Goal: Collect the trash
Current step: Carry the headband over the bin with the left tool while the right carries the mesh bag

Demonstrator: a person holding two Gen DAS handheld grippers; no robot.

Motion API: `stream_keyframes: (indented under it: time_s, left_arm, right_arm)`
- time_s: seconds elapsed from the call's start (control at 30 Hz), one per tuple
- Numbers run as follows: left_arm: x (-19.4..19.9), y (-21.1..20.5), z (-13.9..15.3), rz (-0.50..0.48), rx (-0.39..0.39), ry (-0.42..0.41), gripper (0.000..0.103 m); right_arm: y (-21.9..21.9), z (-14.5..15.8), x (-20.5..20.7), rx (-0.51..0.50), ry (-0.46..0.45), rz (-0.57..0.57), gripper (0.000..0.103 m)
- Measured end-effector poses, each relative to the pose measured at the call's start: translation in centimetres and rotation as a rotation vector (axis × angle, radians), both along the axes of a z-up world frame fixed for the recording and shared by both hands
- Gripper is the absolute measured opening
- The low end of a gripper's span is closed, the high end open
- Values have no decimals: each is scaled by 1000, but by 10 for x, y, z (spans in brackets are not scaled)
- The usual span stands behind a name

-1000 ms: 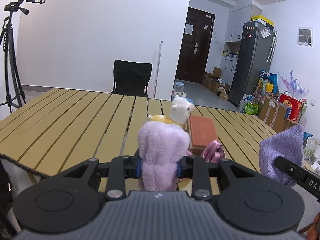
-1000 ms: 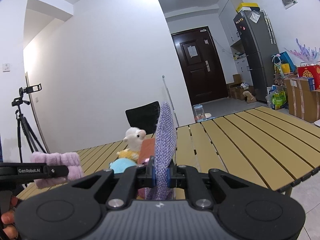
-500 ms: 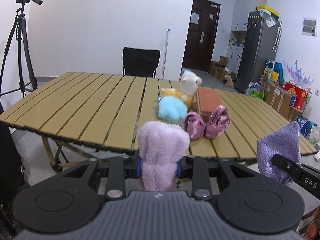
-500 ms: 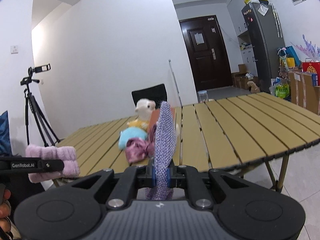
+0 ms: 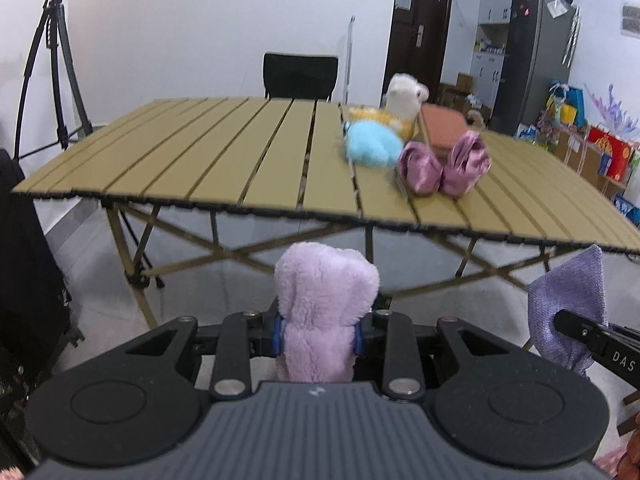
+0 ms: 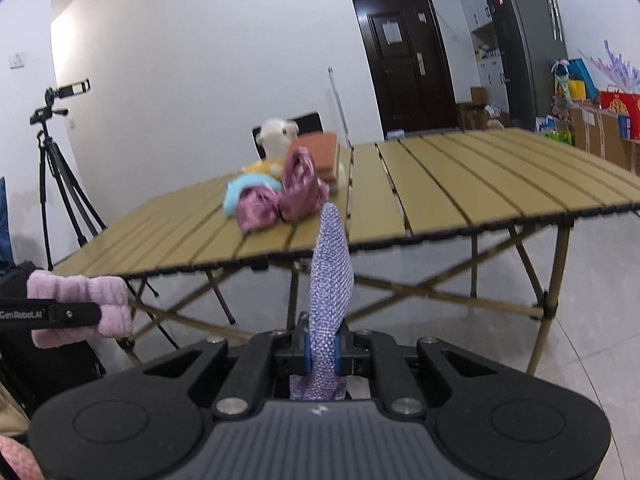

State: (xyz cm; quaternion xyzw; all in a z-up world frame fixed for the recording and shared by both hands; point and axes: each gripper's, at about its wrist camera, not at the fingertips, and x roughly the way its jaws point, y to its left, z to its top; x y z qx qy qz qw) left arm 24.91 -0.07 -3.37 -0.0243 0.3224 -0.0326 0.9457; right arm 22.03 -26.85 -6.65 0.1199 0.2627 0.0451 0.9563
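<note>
Here "GenRobot.AI" reads on the left gripper [image 5: 316, 336] arm, "DAS" on the right gripper [image 6: 322, 354] arm. Left gripper clamps a fluffy pink cloth [image 5: 324, 312], right gripper pinches a purple knit cloth [image 6: 331, 268], both standing upright, long axis vertical, in front of and below the worktop [image 5: 224, 160] edge. On the worktop: plush toy [image 5: 404, 96], blue plush [image 5: 372, 144], brown block [image 5: 442, 126], satin pink bundles [image 5: 444, 164].

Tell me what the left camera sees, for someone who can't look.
The left gripper holds a fluffy pink cloth, its jaws shut on it, in front of a wooden table. Toys sit on the table.
</note>
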Motion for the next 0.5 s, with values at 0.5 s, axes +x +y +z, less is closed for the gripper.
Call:
stream_keyframes:
  time_s: [0.5]
  left_arm:
    - [7, 14, -79, 35, 48, 179, 31]
  right_arm:
    - [-3, -72, 3, -31, 194, -23, 10]
